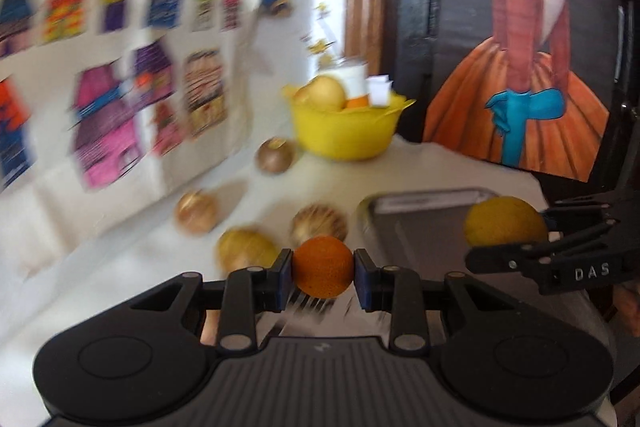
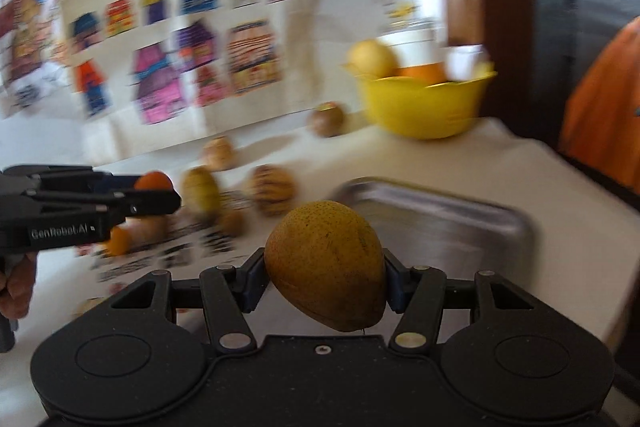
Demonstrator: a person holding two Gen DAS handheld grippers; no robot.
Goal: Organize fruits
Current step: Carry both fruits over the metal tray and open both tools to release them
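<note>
Left wrist view shows the left gripper [image 1: 323, 273] at the bottom centre of the frame, its two blue pads pressed against the sides of a small orange fruit [image 1: 323, 266] and holding it above the white table [image 1: 432, 159]. At the right edge the right gripper [image 1: 505, 229] reaches in sideways with a yellow-brown fruit [image 1: 505, 222] clamped in it, over the metal tray [image 1: 424, 227]. The right wrist view gives that second fruit close up, low in the centre: an egg-shaped, speckled, mango-like piece held across its middle, jaws about half spread around it.

Both fruits look firm and fairly light. The small one is round with a pebbled skin, so it should sit steadily if pinched across its widest part, as it is now. The larger one tapers toward its lower end and has a smoother skin; I judge it more likely to twist or slide, so a hold across the broad middle suits it best, without squeezing hard enough to bruise.

Only the left wrist view shows the dark painted panel [image 1: 516, 39] in the upper right and the tray's near side. Only the right wrist view shows a hand [image 2: 18, 287] at the lower left edge, an orange piece [image 2: 119, 241] below the left gripper, and printed paper under the loose fruit. Both show the yellow bowl [image 1: 344, 131] at the far end holding fruit and white cups, and several brownish fruits [image 1: 320, 225] scattered on the table, all blurred.
</note>
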